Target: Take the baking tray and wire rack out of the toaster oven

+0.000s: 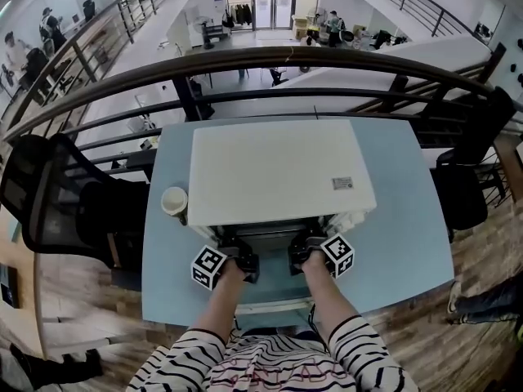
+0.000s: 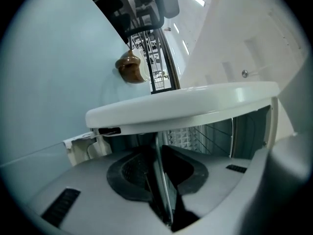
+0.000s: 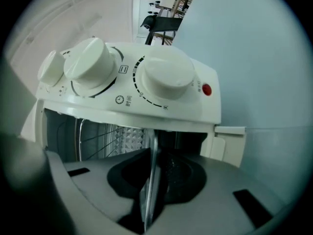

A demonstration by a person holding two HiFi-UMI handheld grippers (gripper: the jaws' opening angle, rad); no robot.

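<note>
The left gripper [image 1: 245, 250] and the right gripper [image 1: 299, 250] are both clenched on the thin front edge of the tray [image 3: 152, 173], at the open mouth of the oven [image 1: 278, 170]. Behind it, the rack [image 3: 93, 140] is inside the oven. A cup [image 1: 174, 201] stands on the table [image 1: 404, 243], beside the oven.

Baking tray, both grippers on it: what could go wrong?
Left gripper and right gripper pinch only the thin rim of the baking tray; it could slip or tip. The wire rack close by inside might snag. The cup beside the toaster oven could get knocked.
</note>
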